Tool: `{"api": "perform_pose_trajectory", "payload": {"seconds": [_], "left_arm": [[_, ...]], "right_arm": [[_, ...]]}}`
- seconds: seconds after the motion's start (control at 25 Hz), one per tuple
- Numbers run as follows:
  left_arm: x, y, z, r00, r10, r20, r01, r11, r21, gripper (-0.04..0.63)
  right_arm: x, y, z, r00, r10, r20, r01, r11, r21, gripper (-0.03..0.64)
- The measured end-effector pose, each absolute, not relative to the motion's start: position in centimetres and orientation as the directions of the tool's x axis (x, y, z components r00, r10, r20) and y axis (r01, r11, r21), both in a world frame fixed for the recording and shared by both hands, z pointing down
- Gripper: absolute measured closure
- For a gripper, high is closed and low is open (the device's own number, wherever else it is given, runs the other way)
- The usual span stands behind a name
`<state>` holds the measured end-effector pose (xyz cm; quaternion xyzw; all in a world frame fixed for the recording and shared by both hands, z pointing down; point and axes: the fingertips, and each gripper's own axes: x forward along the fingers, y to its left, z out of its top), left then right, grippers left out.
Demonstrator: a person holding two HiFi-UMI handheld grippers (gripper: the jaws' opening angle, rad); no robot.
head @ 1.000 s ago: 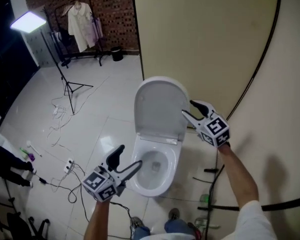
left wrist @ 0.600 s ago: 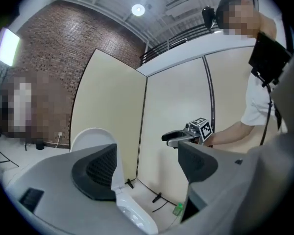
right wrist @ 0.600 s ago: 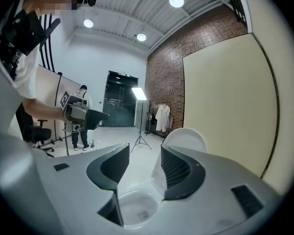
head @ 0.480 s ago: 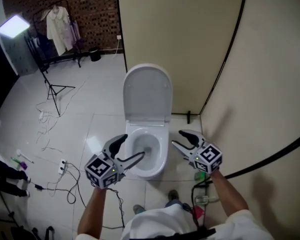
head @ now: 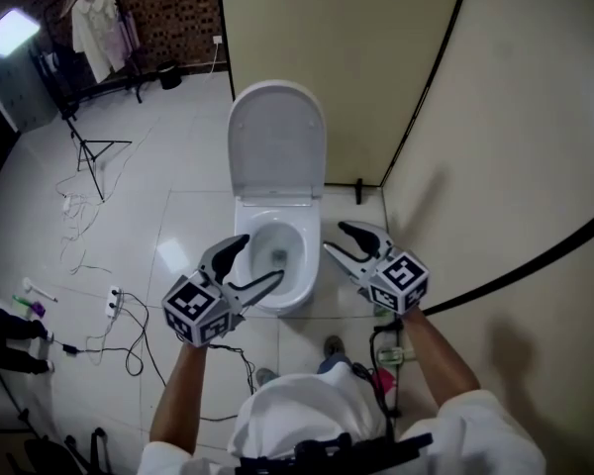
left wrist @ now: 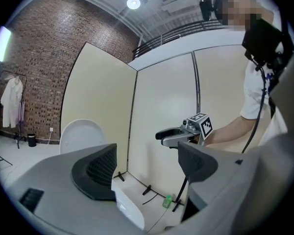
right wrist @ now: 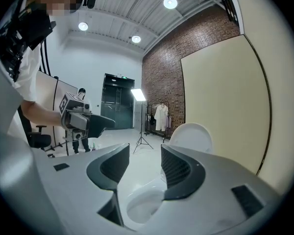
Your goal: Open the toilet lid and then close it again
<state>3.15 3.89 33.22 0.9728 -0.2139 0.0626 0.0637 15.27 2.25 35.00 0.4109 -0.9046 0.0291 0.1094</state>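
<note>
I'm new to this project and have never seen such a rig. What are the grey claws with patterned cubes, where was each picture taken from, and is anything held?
There is no robot: a person holds a two-jaw gripper in each hand, and the patterned cubes are part of them. The downward picture comes from a camera on the person's head; it shows the left gripper and right gripper either side of a white toilet whose lid stands raised. Cables lie on the tiled floor. The other two pictures come from cameras riding on each gripper, looking along its jaws. Both pairs of jaws stand apart with nothing between them, so nothing is held.
</note>
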Motion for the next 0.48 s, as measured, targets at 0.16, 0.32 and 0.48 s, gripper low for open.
{"api": "perform_pose_trajectory", "payload": {"seconds": [0.16,0.32,0.48], "left_arm": [[3.6,3.7,33.5,0.895,-0.416,0.158,-0.432,-0.897,0.088,0.209],[3.4,3.1,33.8,0.893,-0.427,0.140,-0.442,-0.891,0.103,0.207],[2.8,3.0,33.1,0.897,-0.430,0.103,-0.441,-0.888,0.132,0.207]], "right_arm": [[14.9,2.1,34.7,-0.643,-0.731,0.228,-0.740,0.670,0.062,0.419],[14.3,1.7,35.4,-0.651,-0.719,0.244,-0.731,0.680,0.056,0.419],[13.7,1.2,35.5,-0.648,-0.717,0.255,-0.730,0.681,0.058,0.419]]}}
